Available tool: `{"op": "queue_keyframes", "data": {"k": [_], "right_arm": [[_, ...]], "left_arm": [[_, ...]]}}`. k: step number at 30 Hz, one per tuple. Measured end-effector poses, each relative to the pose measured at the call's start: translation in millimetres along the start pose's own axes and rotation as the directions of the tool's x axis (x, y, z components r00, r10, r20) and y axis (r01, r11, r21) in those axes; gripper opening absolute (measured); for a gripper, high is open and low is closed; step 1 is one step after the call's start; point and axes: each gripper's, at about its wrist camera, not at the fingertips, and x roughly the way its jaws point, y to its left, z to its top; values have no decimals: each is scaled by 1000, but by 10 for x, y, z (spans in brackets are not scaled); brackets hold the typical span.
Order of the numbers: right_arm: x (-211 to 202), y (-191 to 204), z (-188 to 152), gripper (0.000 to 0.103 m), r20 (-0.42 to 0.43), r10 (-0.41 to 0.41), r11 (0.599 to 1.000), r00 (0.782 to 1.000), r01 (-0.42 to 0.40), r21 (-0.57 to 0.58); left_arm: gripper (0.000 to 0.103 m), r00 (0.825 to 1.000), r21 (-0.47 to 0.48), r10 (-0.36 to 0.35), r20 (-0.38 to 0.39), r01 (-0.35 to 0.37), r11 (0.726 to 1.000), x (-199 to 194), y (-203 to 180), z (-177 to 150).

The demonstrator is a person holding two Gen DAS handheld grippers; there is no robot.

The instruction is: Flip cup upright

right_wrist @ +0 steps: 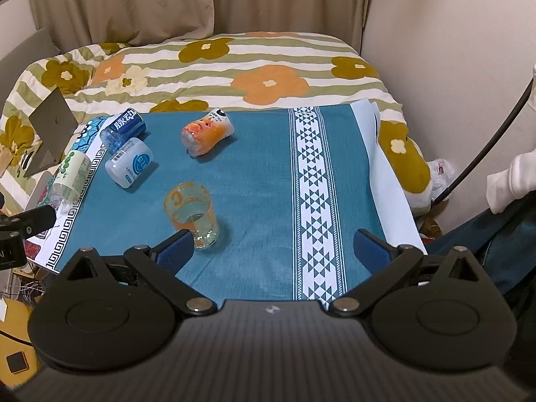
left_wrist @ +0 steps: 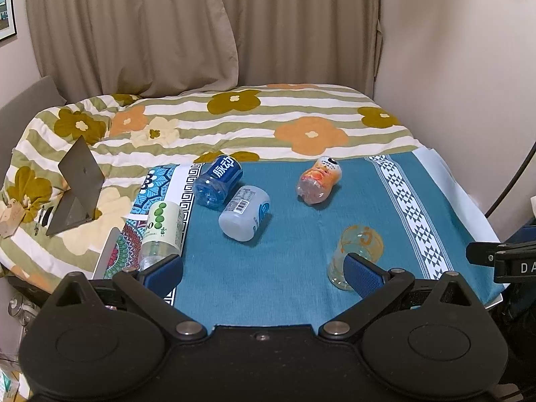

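A clear glass cup with orange print (right_wrist: 191,212) stands upright on the teal cloth (right_wrist: 261,174), mouth up. It also shows in the left wrist view (left_wrist: 356,251), partly behind my left gripper's right fingertip (left_wrist: 361,273). My left gripper (left_wrist: 264,273) is open and empty, above the near part of the cloth. My right gripper (right_wrist: 273,251) is open and empty, with its left fingertip (right_wrist: 176,249) just in front of the cup's base.
Several bottles lie on their sides at the cloth's far left: a blue one (right_wrist: 122,127), a pale blue-white one (right_wrist: 129,162), a green-labelled one (right_wrist: 70,176) and an orange one (right_wrist: 206,134). A grey stand (right_wrist: 50,127) sits on the floral quilt (right_wrist: 268,67). A wall is at right.
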Motion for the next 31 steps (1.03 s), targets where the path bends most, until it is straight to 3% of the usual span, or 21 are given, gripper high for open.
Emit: {"op": "queue_keyframes", "data": {"k": [31], "right_arm": [[25, 42, -27, 103, -5, 5, 1000, 1000, -5, 0]], "left_arm": [[103, 999, 13, 25, 25, -26, 1000, -12, 13, -9]]}}
